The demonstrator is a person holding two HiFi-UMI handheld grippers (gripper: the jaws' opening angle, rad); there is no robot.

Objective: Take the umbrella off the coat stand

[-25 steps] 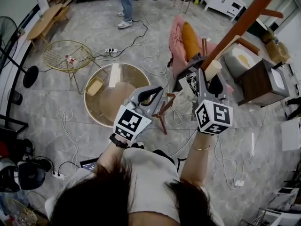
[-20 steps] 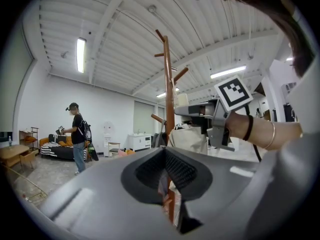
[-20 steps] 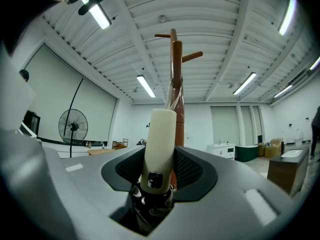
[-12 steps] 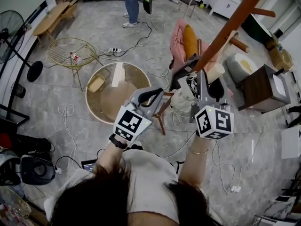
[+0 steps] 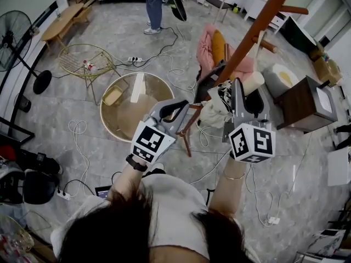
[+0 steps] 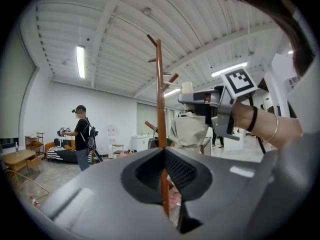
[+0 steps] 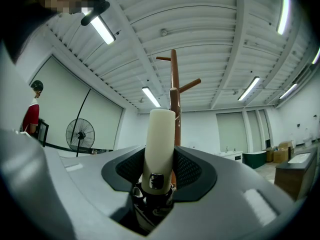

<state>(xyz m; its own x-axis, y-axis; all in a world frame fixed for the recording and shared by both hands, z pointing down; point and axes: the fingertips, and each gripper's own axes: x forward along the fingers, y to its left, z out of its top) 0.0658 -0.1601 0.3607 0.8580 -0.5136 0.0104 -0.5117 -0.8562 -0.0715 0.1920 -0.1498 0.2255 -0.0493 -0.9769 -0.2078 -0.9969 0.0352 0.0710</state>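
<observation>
So the person's right gripper (image 5: 245,92) has its jaws clamped on the umbrella's cream handle (image 7: 159,144). The handle sticks straight up out of the pads, with a small button just above the grip. The umbrella (image 6: 189,129) is folded up. Its pale canopy bundle hangs under that gripper, just beside the pole of the coat stand (image 5: 258,23) on the person's side. Honestly I can't tell if any part of it is hooked on a peg or touching the pole.

The left gripper (image 5: 181,106) is on the other side of the umbrella from the right one, near the lower stretch of the stand's pole and pointing about level. Its jaws are pretty much pressed together with only a thin slit between the pads. Nothing is pinched in there; you just see the brown pole through the slit, further off.

Around the stand there's a pink chair (image 5: 207,43) with an orange cushion right behind it, and a round glass table (image 5: 104,119) near its foot on the left gripper's side. A dark wooden side cabinet (image 5: 301,100) stands on the opposite side. Another person (image 5: 155,4) stands well apart from the stand, and cables (image 5: 164,48) are snaked all over the floor between them.
</observation>
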